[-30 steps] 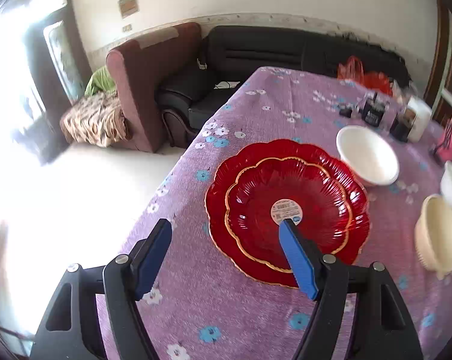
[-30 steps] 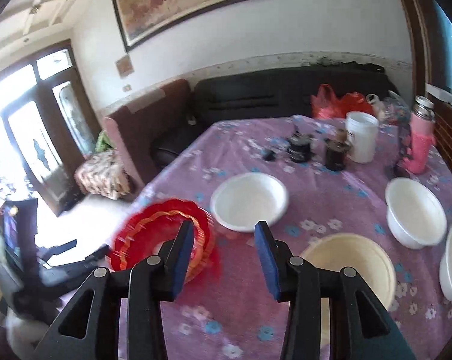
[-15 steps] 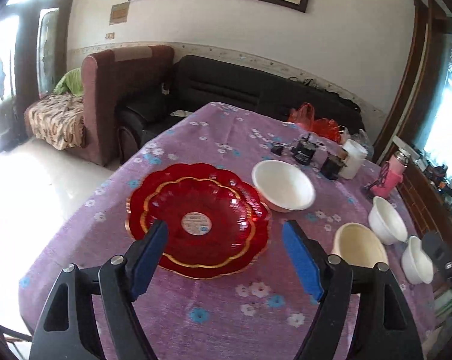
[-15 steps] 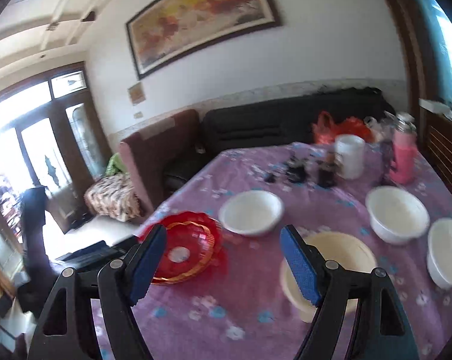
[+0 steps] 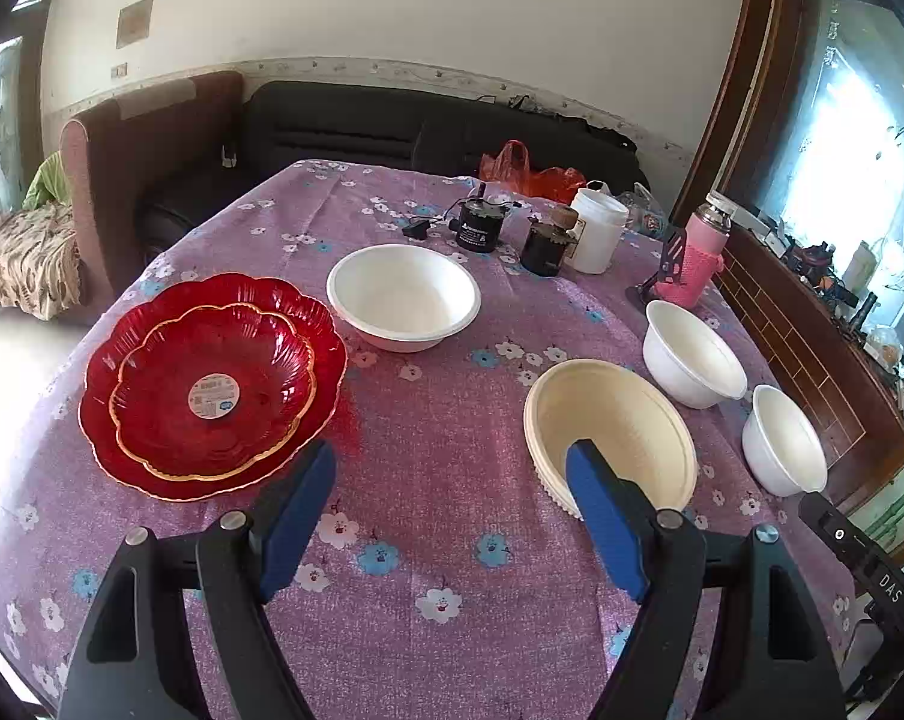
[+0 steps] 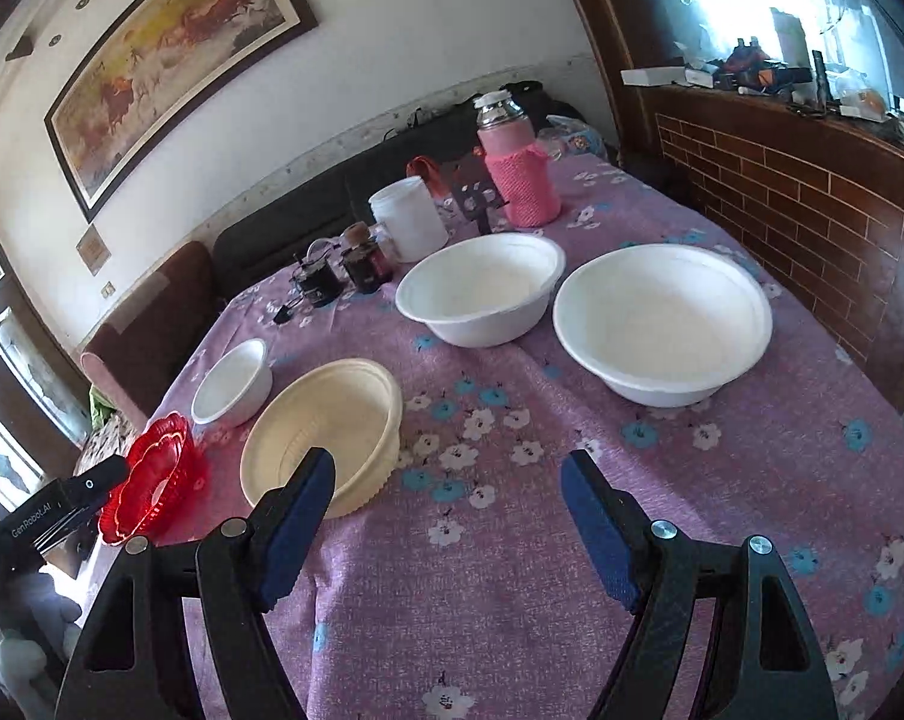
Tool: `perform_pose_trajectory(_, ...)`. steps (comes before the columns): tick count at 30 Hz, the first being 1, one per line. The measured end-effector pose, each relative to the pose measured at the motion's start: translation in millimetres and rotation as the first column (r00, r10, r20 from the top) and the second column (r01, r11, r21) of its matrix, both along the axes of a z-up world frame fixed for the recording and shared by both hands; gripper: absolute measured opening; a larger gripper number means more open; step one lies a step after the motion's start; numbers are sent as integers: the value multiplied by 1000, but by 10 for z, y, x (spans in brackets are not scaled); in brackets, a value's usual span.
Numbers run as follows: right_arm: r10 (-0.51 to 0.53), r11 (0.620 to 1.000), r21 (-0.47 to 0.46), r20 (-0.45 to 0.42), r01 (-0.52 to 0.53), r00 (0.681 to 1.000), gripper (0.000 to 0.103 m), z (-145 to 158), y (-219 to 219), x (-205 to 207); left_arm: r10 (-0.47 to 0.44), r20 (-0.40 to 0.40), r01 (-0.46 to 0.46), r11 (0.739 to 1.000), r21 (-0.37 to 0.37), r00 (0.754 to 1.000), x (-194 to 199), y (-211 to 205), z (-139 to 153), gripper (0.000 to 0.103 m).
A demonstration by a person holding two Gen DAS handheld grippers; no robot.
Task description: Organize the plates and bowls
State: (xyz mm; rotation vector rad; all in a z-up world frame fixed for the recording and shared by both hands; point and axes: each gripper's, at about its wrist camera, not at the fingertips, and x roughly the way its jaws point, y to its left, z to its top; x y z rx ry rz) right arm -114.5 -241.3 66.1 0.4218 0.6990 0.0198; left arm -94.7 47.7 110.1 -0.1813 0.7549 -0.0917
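Left-wrist view, left to right. A small red scalloped glass plate with a gold rim (image 5: 215, 387) lies nested inside a larger red scalloped glass plate (image 5: 128, 462) near the left edge of the table covered with a purple flowered cloth (image 5: 440, 420). Just beside the plates, farther back, stands a wide white foam bowl (image 5: 404, 297). The left gripper (image 5: 449, 495) hovers above bare cloth with its jaws wide apart, holding nothing. Partly behind its right blue finger sits a ribbed cream plastic bowl (image 5: 611, 420). Further right stand a deep white foam bowl (image 5: 692, 360) and a smaller white foam bowl (image 5: 782, 441), close together but apart. At the table's far end are two small dark jars (image 5: 482, 228), a white plastic tub (image 5: 596, 228) and a flask in a pink knitted sleeve (image 5: 695, 261).

Right-wrist view. The right gripper (image 6: 446, 495) also hangs over bare cloth, jaws wide and empty. The cream bowl lies beyond its left finger; the two white bowls stand farther back, centre and right.
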Motion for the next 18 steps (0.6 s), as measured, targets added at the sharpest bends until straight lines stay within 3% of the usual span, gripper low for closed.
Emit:
perform_pose_trajectory(8,100,995,-11,-6,-100,995,82,-93,394,123,-8,-3,8,1000,4,1000,-76,0,71,79)
perform_pose_trajectory(13,100,994,-41,4,-100,995,82,-66,450,82,-35,-9,35,999,-21,999,-170,4,132,79)
perform_pose_trajectory(18,108,994,-30,3,-108,994,82,-24,498,55,-43,6,42,999,11,999,-256,13,208,79)
